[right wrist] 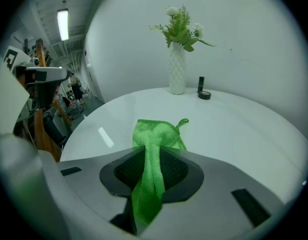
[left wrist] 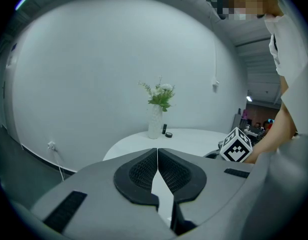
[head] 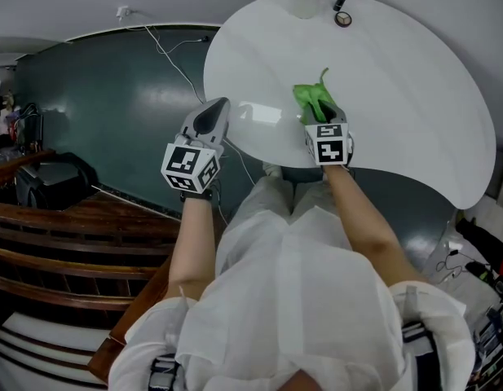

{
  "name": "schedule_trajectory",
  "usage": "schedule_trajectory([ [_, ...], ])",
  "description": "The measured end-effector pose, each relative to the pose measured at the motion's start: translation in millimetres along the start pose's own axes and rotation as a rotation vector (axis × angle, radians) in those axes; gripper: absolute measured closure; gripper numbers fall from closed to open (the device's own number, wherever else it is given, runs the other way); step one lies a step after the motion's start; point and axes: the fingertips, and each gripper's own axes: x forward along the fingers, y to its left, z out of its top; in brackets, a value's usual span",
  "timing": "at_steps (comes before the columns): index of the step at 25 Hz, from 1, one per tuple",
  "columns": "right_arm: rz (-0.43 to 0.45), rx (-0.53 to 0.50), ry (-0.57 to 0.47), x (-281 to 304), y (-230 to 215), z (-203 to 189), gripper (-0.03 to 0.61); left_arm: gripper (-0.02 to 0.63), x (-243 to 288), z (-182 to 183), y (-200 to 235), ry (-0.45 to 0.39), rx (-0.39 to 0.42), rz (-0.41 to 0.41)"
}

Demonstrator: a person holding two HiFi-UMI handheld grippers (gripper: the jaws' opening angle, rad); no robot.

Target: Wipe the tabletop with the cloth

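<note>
At the near edge of the white worktop [head: 398, 80] sits the green cloth [head: 312, 98]. One end of it is bunched and pinched in the right hand-held gripper [head: 319, 114]. From the right gripper view the jaws are closed firmly on the cloth [right wrist: 158, 134], w/ a fold of it running down between the pads. The free part, incl. a small hanging loop, spreads forward and seems to rest on the worktop [right wrist: 243, 129].

The left hand-held gripper [head: 217, 111] is held off the worktop's side, above the dark floor [head: 96, 104], well apart from the cloth. Its jaws [left wrist: 157, 163] meet at the tips and carry nothing; only a thin slit shows lower down between the pads.

At the far side stand a white vase w/ flowers [right wrist: 177, 74], a small upright black item [right wrist: 200, 82] and a flat round one [right wrist: 204, 95] just beside it.

Step in hand, as a judgement: the cloth is gripped and placed, so the wiping stroke is at its start or under way near the front edge. Most of the surface looks not yet covered, but this cannot be verified.

Next move probably needs the right hand-held gripper low, so the cloth lies flat w/ light pressure, then sweeps across and away from the person. The grip must not loosen, and near the vase etc. the strokes should be short, since those items could be knocked over.
</note>
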Motion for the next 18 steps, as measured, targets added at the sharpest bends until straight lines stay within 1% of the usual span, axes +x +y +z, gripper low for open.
schedule_trajectory([
  [9,0.144,-0.07,0.003,14.5,91.4,4.1,0.495,0.595,-3.5,-2.1,5.9,0.015,0.038,-0.048],
  [14,0.223,-0.167,0.0,9.0,125.8,1.2,0.495,0.595,-2.5,-1.9,-2.8,0.023,0.057,-0.087],
  [18,0.329,-0.239,0.004,-6.5,143.2,-8.7,0.495,0.595,1.0,1.0,-13.5,0.027,0.061,-0.115],
])
